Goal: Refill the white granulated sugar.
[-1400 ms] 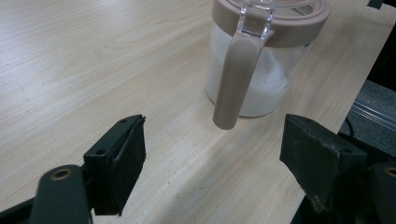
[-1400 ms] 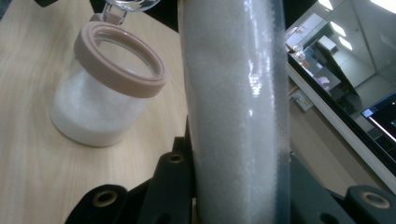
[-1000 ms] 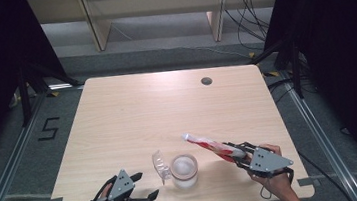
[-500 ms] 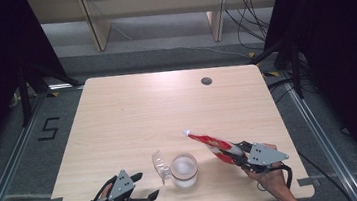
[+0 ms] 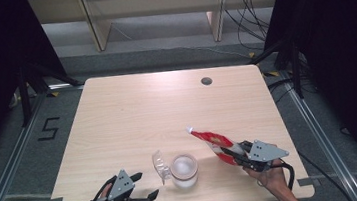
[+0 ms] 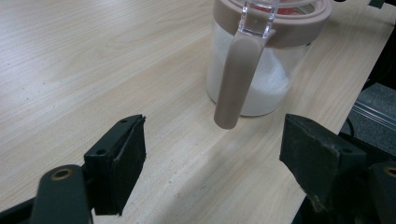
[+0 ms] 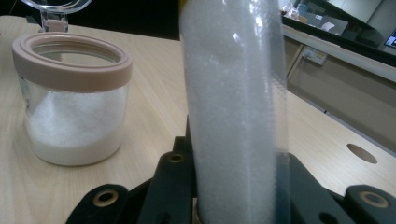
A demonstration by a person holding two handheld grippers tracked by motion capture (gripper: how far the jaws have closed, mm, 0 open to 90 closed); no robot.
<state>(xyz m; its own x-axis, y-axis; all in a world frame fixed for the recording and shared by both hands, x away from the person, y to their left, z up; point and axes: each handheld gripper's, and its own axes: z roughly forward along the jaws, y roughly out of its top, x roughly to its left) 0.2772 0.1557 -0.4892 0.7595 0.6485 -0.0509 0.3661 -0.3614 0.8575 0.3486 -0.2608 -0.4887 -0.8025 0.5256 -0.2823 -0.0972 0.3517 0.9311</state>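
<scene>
A clear jar point(image 5: 184, 170) with a pink rim, about a third full of white granules, stands near the table's front edge. Its clear lid point(image 5: 159, 164) is flipped open to the left. My right gripper point(image 5: 229, 151) is shut on a red and white pouch point(image 5: 209, 139), whose tip points up and left, to the right of the jar. In the right gripper view the pouch point(image 7: 233, 102) shows white granules and rises between the jaws point(image 7: 233, 186), with the jar point(image 7: 74, 102) to its left. My left gripper point(image 5: 145, 185) rests open left of the jar. Its jaws point(image 6: 210, 158) face the jar point(image 6: 268, 60) and its hanging pink clasp point(image 6: 236, 84).
The wooden table point(image 5: 143, 114) has a round cable hole point(image 5: 206, 81) at the back right. Its front edge lies just below both hands. Dark curtains and black stands flank the table, and a pale shelf unit point(image 5: 157, 12) stands behind it.
The right gripper has shifted slightly with the pouch, and the pouch's tip now points a little higher in the view. The left gripper and the jar have stayed still.
</scene>
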